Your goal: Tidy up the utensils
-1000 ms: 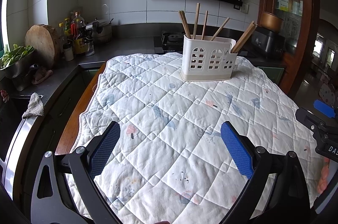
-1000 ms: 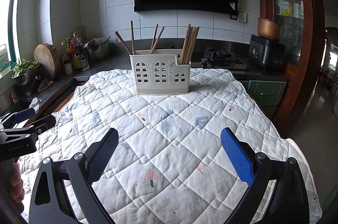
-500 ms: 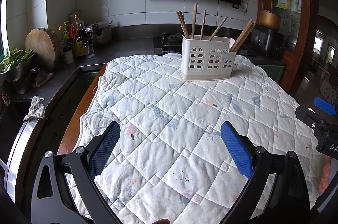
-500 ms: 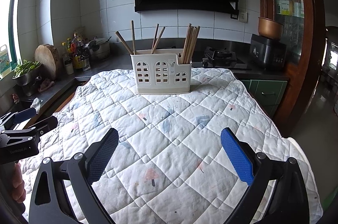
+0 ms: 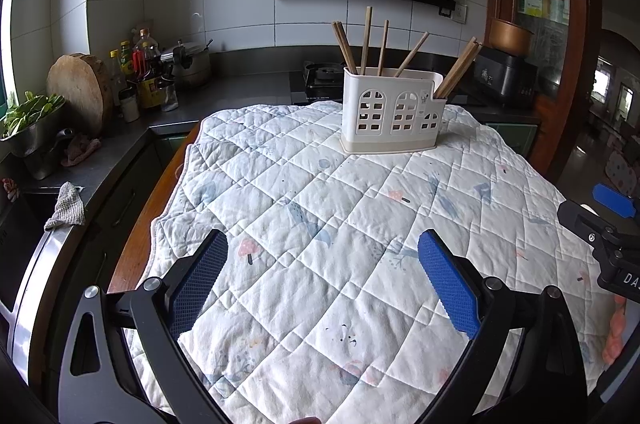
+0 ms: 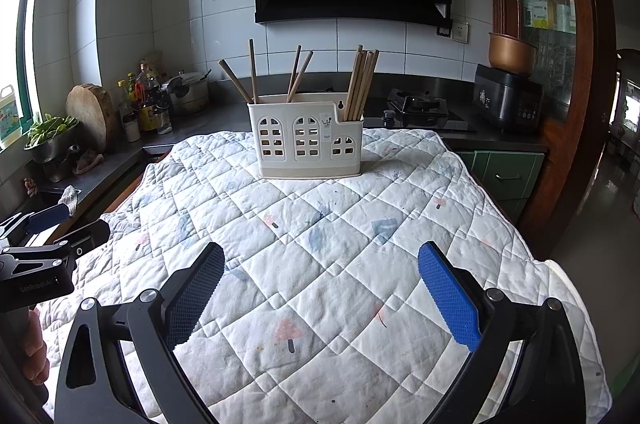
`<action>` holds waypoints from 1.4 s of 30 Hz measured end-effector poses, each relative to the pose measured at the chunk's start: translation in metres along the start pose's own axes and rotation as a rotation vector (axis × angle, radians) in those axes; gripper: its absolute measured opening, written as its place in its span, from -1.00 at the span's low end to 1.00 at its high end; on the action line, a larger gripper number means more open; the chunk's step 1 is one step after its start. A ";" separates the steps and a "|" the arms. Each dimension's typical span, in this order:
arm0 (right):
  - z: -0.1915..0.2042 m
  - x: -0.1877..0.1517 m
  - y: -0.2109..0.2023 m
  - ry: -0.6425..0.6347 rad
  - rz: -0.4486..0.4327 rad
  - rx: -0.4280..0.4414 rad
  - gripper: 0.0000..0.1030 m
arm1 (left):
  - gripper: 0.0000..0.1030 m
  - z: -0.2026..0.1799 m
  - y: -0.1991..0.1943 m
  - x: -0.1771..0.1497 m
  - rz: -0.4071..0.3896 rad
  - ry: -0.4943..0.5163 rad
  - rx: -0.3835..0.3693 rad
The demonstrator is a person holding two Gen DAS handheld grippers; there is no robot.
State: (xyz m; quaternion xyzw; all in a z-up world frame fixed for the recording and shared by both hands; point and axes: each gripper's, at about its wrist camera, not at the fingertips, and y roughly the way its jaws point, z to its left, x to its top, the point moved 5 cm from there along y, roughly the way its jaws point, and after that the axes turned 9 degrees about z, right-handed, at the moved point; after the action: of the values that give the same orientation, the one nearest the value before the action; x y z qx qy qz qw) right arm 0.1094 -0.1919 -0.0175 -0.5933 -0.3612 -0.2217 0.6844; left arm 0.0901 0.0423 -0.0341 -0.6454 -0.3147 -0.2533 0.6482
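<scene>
A white plastic utensil holder (image 5: 392, 110) with arched cut-outs stands upright at the far side of the quilted table cover (image 5: 320, 224); it also shows in the right wrist view (image 6: 306, 144). Several wooden chopsticks (image 5: 366, 40) stand loose in its larger compartment, and a tight bundle of chopsticks (image 6: 362, 84) leans in the small right compartment. My left gripper (image 5: 322, 280) is open and empty, low over the near part of the cover. My right gripper (image 6: 320, 288) is open and empty, also near the front, well short of the holder.
A counter on the left holds a round wooden board (image 5: 78, 92), bottles (image 5: 142, 72), a pot and a bowl of greens (image 5: 30, 112). A gas hob (image 6: 418, 104) and a black cooker (image 6: 506, 100) stand behind the table. A wooden cabinet (image 6: 548, 4) is at the right.
Both grippers have drawn back slightly and tilted up, so the holder sits a little lower and farther in each view. Both stay open and empty.
</scene>
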 end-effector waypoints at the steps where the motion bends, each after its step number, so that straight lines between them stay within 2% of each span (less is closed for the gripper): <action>1: 0.000 0.000 0.000 0.000 -0.001 0.000 0.82 | 0.85 0.000 0.000 0.000 0.001 0.000 0.000; 42: 0.002 0.001 -0.002 -0.004 -0.001 0.005 0.83 | 0.85 -0.003 -0.001 0.002 -0.001 0.018 -0.018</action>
State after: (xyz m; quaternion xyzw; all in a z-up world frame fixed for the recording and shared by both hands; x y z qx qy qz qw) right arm 0.1082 -0.1900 -0.0157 -0.5921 -0.3633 -0.2198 0.6850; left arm 0.0906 0.0393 -0.0319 -0.6487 -0.3070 -0.2623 0.6451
